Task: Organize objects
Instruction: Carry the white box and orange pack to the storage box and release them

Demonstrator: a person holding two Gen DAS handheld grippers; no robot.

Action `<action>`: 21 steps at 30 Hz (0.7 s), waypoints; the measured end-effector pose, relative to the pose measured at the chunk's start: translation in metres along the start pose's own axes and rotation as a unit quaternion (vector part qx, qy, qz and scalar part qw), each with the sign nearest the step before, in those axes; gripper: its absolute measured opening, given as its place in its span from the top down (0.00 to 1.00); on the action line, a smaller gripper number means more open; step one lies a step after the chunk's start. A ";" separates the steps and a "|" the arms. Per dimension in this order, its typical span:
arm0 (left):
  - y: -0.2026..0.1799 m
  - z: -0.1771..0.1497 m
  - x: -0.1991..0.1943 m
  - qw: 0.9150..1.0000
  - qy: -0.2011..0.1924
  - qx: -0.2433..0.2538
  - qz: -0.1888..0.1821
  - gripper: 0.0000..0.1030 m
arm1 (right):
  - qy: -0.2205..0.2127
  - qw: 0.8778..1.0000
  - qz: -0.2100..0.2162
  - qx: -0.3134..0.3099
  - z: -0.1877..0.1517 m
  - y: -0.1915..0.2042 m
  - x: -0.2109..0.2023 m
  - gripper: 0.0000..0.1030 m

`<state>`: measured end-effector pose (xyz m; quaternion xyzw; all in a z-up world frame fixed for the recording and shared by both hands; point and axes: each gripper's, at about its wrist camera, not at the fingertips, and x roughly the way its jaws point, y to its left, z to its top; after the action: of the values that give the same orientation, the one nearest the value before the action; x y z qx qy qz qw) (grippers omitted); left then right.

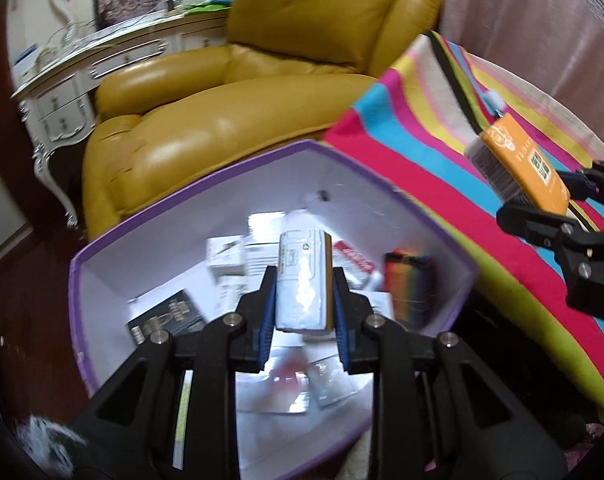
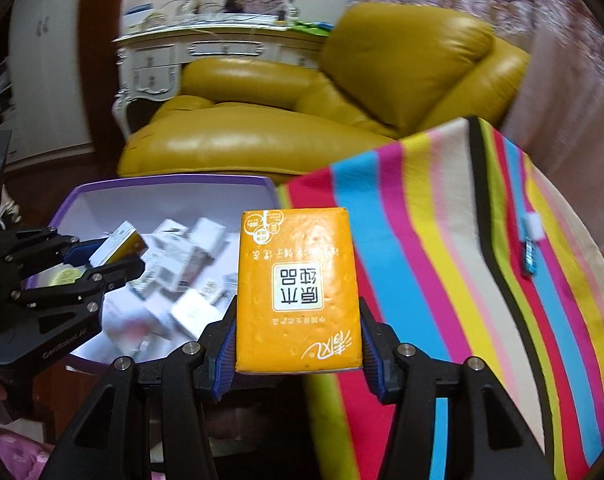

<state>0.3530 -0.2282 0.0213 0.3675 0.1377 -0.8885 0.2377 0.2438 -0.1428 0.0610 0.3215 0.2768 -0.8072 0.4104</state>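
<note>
My left gripper is shut on a tissue pack, seen from its white side, and holds it above the open purple-rimmed box. The box holds several small cartons and packets. My right gripper is shut on an orange tissue pack with Chinese print, held above the edge of the striped cloth, just right of the box. The right gripper and its orange pack also show in the left wrist view. The left gripper with its pack shows in the right wrist view.
A mustard leather armchair stands behind the box. A white ornate dresser stands further back by the wall. A small blue clip and a white piece lie on the striped cloth. Pink curtains hang at the right.
</note>
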 end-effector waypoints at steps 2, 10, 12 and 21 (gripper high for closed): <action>0.013 -0.002 -0.001 1.000 0.000 -0.010 0.010 0.72 | 0.000 1.000 0.015 -0.011 0.006 0.012 0.004 0.49; 0.049 -0.019 -0.007 0.998 0.002 -0.040 0.045 0.71 | 0.003 0.997 0.044 -0.058 0.020 0.059 0.017 0.49; 0.054 -0.023 -0.007 0.998 0.002 -0.043 0.051 0.71 | 0.001 0.996 0.062 -0.064 0.021 0.067 0.019 0.49; 0.072 -0.028 -0.012 0.996 -0.002 -0.053 0.070 0.71 | -0.002 0.992 0.091 -0.081 0.020 0.092 0.023 0.48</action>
<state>0.4145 -0.2735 0.0056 0.3611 0.1582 -0.8621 0.3185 0.3052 -0.2150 0.0398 0.3090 0.3101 -0.7420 0.5078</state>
